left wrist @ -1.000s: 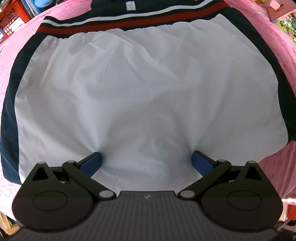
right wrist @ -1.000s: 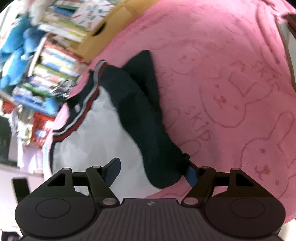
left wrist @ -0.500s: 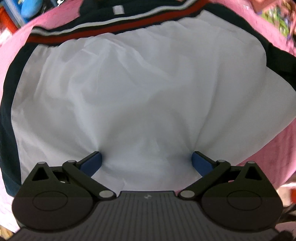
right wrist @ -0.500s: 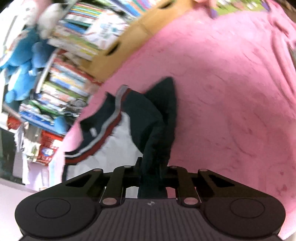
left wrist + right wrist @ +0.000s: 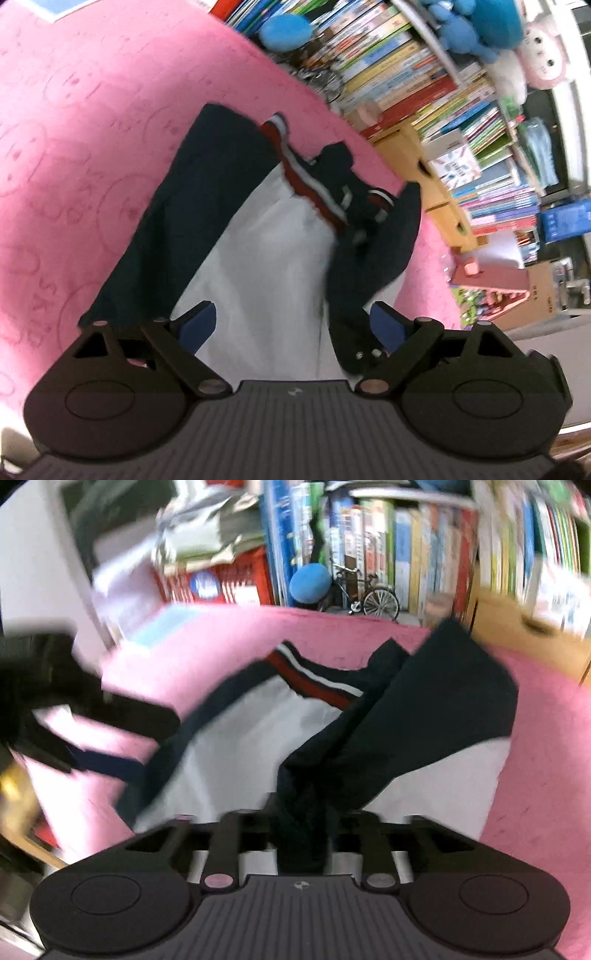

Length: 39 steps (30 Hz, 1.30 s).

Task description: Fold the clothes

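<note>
Two views are covered, left wrist first.

Left wrist view: the left hand-held gripper (image 5: 291,325) fills the lower frame, its blue-padded fingers (image 5: 195,325) spread wide and holding nothing. The shorts (image 5: 266,258), white with navy side panels and a red-and-white striped waistband, lie on the pink cloth (image 5: 81,129) at frame centre, running from the gripper up toward the upper middle. The navy right side of the shorts is lifted and bunched, hanging down to the lower right of centre beside the right finger. A small black part with screws shows at the bottom of that bunched fabric; what it is cannot be told. Books (image 5: 424,66) and blue plush toys (image 5: 476,26) fill the upper right.

Right wrist view: the right hand-held gripper (image 5: 301,834) sits at the lower centre, closed narrow on a gathered navy fold of the shorts (image 5: 258,746). The held fabric rises from the jaws and spreads to the upper right. The white panel lies at frame centre on the pink cloth (image 5: 546,757), waistband toward the top. The left hand-held gripper (image 5: 110,738) appears blurred at the left edge, beside the navy left panel. Books (image 5: 424,554) and a model bicycle (image 5: 369,594) stand along the top.
</note>
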Each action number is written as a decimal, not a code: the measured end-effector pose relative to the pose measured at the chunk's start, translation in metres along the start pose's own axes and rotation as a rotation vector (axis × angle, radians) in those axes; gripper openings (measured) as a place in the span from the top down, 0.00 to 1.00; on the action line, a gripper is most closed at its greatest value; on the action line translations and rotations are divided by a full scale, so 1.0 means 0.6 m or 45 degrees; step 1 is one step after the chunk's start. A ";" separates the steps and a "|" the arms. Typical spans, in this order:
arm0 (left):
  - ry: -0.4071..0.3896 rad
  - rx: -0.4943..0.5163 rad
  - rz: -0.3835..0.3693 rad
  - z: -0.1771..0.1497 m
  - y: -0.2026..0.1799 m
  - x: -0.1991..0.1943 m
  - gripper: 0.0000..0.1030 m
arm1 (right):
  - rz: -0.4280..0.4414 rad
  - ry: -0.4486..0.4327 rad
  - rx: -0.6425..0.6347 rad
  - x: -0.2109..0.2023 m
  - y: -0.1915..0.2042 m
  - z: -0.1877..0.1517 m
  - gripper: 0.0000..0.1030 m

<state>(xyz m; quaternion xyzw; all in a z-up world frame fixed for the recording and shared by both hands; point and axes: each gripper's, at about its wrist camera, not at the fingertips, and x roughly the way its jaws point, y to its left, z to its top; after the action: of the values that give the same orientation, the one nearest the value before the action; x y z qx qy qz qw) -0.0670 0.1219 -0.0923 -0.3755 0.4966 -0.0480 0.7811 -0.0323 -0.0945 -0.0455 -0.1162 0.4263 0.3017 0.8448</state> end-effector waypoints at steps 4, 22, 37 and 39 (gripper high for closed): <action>0.099 -0.020 -0.058 0.011 -0.003 0.006 0.07 | -0.106 -0.055 -0.179 -0.017 0.014 -0.041 0.25; 0.214 0.397 0.122 0.013 -0.154 0.119 0.91 | -0.293 0.068 0.012 0.002 -0.048 -0.153 0.13; 0.192 0.521 0.308 0.039 -0.177 0.148 0.02 | -0.347 0.106 0.120 0.017 -0.071 -0.184 0.09; 0.193 0.571 0.325 0.038 -0.185 0.160 0.37 | -0.351 0.099 0.106 0.018 -0.071 -0.185 0.08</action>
<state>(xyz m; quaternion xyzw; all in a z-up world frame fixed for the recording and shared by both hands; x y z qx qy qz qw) 0.0326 0.0120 -0.0877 -0.1227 0.5739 -0.0858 0.8051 -0.0738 -0.1740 -0.1244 -0.1501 0.4509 0.1601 0.8652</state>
